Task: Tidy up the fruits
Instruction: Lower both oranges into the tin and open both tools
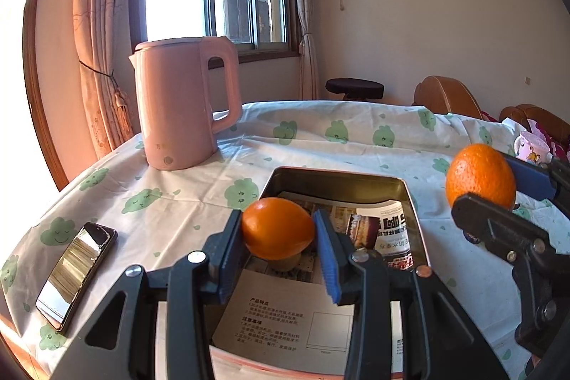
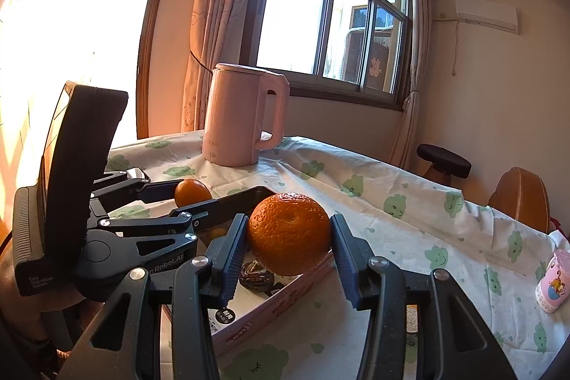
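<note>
My left gripper is shut on a smooth small orange and holds it above the open metal tin, whose floor is lined with printed paper. My right gripper is shut on a larger, rough-skinned orange and holds it over the tin's pink right rim. In the left wrist view the right gripper and its orange hang to the right of the tin. In the right wrist view the left gripper and its small orange show at left.
A pink kettle stands at the back left of the cloud-print tablecloth. A phone lies at the left edge. A small pink cup stands at the right. A pale fruit and a dark wrapped item lie in the tin.
</note>
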`<move>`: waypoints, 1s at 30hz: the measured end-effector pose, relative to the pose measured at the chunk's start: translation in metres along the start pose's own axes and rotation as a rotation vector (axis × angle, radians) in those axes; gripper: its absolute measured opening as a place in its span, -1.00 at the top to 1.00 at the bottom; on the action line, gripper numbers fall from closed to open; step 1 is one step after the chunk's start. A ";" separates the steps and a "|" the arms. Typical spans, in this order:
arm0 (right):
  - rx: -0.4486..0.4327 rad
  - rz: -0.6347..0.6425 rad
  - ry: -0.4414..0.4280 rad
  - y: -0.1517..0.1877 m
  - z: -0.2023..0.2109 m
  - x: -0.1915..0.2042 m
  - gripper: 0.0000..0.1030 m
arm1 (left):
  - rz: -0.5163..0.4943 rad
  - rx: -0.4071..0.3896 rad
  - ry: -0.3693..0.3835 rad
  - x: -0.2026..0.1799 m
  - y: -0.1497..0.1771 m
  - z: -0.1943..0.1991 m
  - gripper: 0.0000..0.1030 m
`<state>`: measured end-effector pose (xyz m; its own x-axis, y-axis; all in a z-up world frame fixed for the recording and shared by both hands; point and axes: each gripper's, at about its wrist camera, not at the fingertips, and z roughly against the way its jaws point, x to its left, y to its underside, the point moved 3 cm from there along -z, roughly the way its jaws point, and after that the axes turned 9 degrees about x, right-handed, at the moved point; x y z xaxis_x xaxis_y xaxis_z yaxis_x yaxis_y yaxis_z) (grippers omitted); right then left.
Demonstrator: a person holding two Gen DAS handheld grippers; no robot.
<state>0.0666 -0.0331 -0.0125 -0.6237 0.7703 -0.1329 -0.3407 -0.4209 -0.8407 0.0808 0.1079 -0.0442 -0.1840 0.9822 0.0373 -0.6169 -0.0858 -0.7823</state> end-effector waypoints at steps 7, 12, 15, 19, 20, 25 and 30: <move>0.036 0.012 -0.022 0.003 -0.014 0.010 0.05 | 0.001 0.023 -0.014 0.007 0.003 -0.005 0.20; 0.053 0.018 -0.031 0.004 -0.021 0.016 0.05 | 0.002 0.037 -0.020 0.013 0.005 -0.008 0.20; 0.064 0.020 -0.038 0.005 -0.025 0.018 0.05 | 0.001 0.044 -0.022 0.014 0.005 -0.009 0.20; 0.082 0.030 -0.048 0.007 -0.030 0.022 0.05 | 0.002 0.058 -0.016 0.016 0.006 -0.012 0.20; 0.087 0.032 -0.049 0.008 -0.031 0.023 0.05 | 0.000 0.060 -0.016 0.016 0.006 -0.012 0.20; 0.112 0.041 -0.059 0.010 -0.036 0.026 0.05 | -0.014 0.077 -0.018 0.015 0.006 -0.015 0.20; 0.141 0.051 -0.065 0.013 -0.043 0.028 0.05 | -0.022 0.102 -0.011 0.014 0.007 -0.020 0.20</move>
<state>0.0750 0.0033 -0.0498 -0.6851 0.7158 -0.1353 -0.4002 -0.5251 -0.7511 0.0891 0.1241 -0.0613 -0.1778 0.9822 0.0611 -0.6952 -0.0814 -0.7142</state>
